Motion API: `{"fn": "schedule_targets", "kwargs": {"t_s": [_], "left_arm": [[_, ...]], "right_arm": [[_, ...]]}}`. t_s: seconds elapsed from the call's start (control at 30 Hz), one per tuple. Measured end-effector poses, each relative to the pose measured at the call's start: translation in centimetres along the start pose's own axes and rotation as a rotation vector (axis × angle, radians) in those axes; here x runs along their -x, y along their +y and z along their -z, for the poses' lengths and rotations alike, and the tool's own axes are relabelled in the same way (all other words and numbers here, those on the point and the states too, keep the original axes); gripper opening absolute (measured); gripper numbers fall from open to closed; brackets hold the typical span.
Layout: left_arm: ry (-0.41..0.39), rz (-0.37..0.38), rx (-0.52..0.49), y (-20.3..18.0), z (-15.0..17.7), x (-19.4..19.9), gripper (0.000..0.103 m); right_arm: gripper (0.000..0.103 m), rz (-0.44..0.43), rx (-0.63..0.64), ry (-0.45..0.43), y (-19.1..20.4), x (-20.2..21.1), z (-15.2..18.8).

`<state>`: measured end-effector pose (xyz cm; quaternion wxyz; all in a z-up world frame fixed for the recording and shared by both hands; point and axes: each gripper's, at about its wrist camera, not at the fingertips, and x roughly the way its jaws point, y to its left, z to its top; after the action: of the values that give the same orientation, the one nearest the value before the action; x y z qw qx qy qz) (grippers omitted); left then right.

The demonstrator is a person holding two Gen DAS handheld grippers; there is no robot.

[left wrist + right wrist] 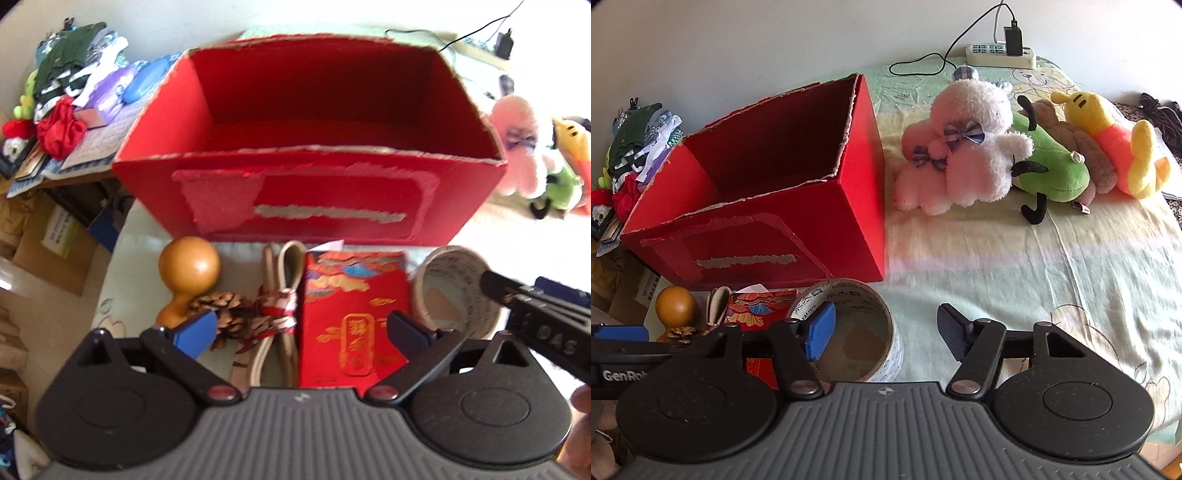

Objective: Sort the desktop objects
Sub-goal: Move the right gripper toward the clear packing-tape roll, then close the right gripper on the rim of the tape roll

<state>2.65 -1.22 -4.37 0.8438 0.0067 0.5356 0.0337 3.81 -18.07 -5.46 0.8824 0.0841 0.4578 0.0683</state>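
An open-topped red cardboard box (332, 206) (768, 236) stands on the cloth-covered surface. In front of it lie a wooden gourd (188, 269) (676, 301), a pine cone (229, 314), a tied strap bundle (280, 295), a red and gold packet (354, 306) (757, 306) and a tape roll (458, 295) (846, 291). My left gripper (301, 326) is open above the pine cone, strap bundle and packet, holding nothing. My right gripper (886, 332) is open, with one finger inside the tape roll and the other outside its right wall.
Several plush toys (997, 155) lie to the right of the box, with a power strip (1001, 55) and cable behind them. A heap of clothes (74, 74) and cardboard boxes (48, 240) sit off the left edge. Bare cloth (1034, 266) lies at the right front.
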Motion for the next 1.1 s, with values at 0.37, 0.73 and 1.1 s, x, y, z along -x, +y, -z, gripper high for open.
{"fn": "schedule_targets", "kwargs": {"t_s": [0.37,0.73,1.1], "left_arm": [[-0.013,0.203,-0.062,-2.0,-0.7,-0.1,0.085],[0.039,0.145,-0.111,-3.6,-0.9,-1.9,0.084],[0.091,0.165,-0.148,-4.9,-1.1,-3.5,0.064]], "right_arm": [[0.043,-0.047,-0.018,0.071,-2.1,-1.9,0.2],[0.038,-0.082,-0.028,0.113,-2.6,-3.5,-0.2],[0.01,-0.14,-0.05,0.146,-3.4,-3.7,-0.3]]}}
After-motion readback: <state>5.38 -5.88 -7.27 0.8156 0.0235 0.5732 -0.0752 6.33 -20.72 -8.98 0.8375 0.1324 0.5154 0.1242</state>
